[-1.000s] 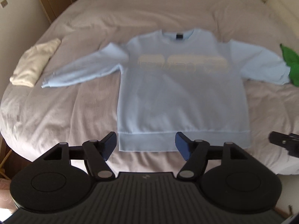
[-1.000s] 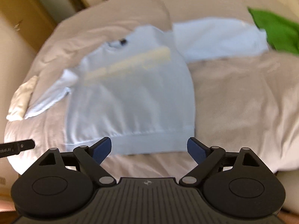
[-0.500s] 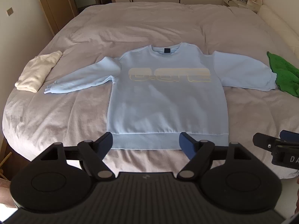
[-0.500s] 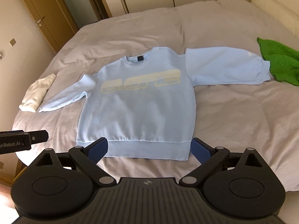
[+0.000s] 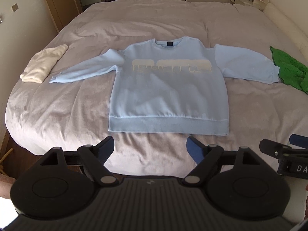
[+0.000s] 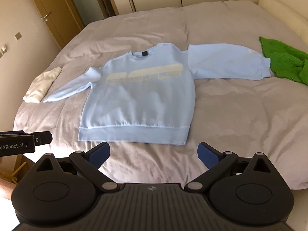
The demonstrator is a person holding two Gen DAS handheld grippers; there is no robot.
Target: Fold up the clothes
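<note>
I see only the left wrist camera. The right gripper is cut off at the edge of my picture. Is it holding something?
Observer: No. The right gripper is open, with nothing between its fingers.
Operator: Where is it, relative to the sweatshirt?
Observer: In the right wrist view it hovers over bare bedcover, short of the sweatshirt hem, in front of the hem's right half as that view shows it.
Operator: The chest print is blurred for me.
Observer: The right wrist view shows the print sharper: pale yellow block letters.
</note>
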